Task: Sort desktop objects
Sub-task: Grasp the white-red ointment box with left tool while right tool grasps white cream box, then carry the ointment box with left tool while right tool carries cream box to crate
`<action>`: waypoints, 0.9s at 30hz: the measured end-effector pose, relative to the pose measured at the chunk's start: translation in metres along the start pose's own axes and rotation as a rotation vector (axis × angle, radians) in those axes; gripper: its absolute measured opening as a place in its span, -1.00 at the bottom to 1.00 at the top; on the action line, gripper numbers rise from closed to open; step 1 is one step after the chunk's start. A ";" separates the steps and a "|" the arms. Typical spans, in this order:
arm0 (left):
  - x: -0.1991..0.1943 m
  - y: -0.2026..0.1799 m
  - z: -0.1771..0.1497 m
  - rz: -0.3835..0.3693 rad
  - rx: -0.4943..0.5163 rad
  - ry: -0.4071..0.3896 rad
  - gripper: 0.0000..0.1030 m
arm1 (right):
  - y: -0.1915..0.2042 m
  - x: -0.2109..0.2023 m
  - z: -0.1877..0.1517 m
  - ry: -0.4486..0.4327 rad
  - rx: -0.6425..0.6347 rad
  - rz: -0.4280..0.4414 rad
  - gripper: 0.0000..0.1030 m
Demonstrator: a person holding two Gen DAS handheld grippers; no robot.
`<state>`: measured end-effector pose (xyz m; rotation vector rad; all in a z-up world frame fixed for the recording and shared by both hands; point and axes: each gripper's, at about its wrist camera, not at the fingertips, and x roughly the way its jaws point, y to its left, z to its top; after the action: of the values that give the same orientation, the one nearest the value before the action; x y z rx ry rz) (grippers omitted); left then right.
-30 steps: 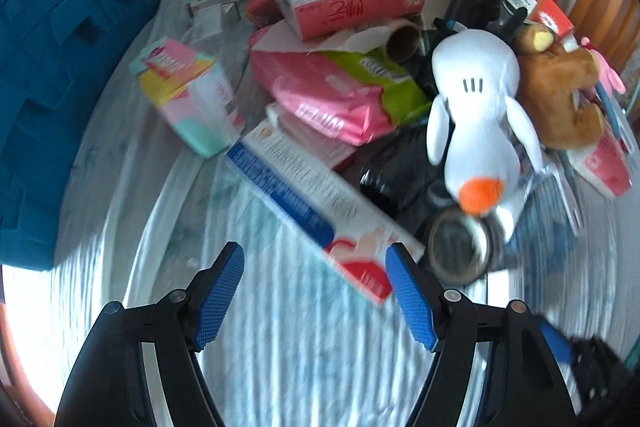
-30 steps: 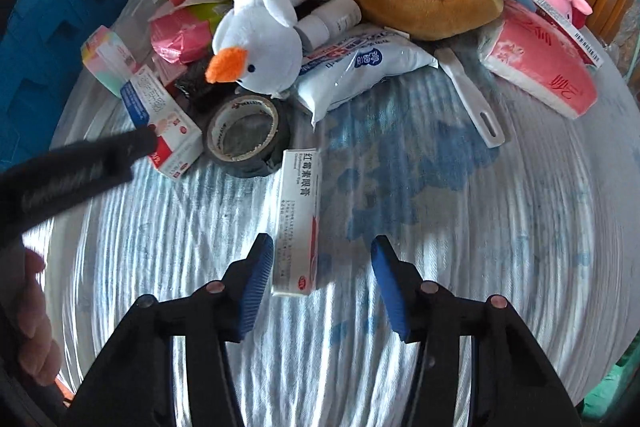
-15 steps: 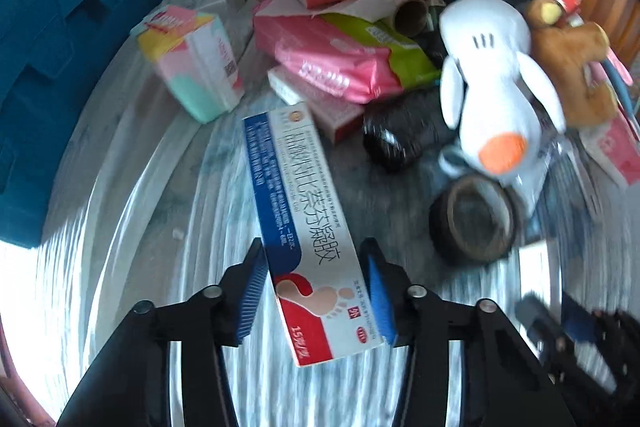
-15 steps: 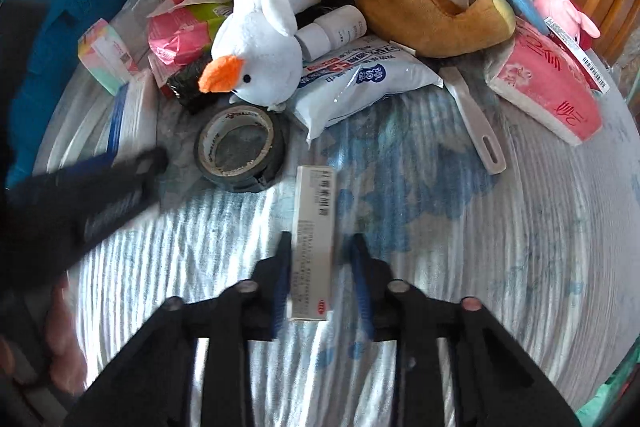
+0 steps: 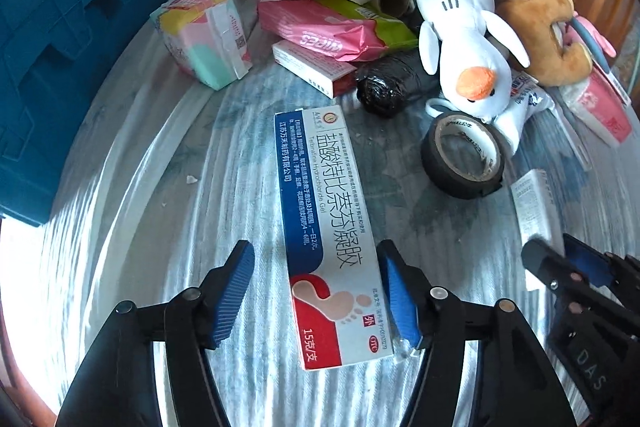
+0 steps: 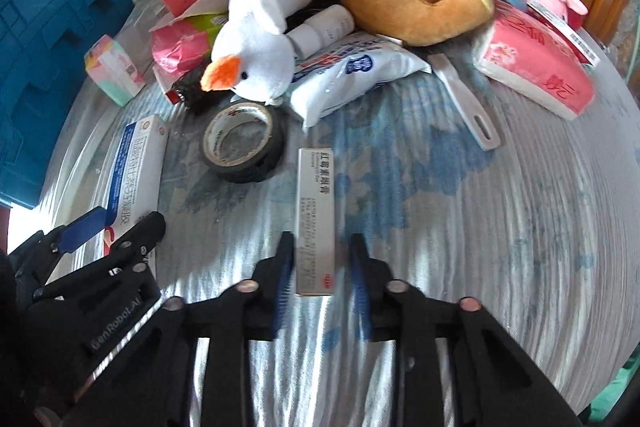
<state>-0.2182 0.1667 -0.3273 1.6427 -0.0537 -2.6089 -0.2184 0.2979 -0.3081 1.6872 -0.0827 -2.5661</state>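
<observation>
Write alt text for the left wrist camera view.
The open left gripper straddles a long blue, white and red ointment box lying on a striped cloth; its fingers are not closed on it. Behind lie a roll of black tape, a white plush duck and a blue crate.

Each black hand-held gripper (image 5: 316, 291) has ribbed blue pads (image 5: 234, 293) and silver screws.

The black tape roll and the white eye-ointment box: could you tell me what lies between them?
Only bare cloth; in the right wrist view the tape roll and ointment box sit apart.
</observation>
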 end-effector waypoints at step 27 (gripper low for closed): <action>-0.016 -0.021 -0.054 -0.024 0.031 -0.045 -0.25 | 0.038 -0.029 -0.031 -0.060 -0.055 0.000 -0.53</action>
<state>-0.1635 0.1890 -0.3379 1.6043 -0.0771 -2.6757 -0.1779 0.2620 -0.2910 1.5913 -0.0152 -2.5945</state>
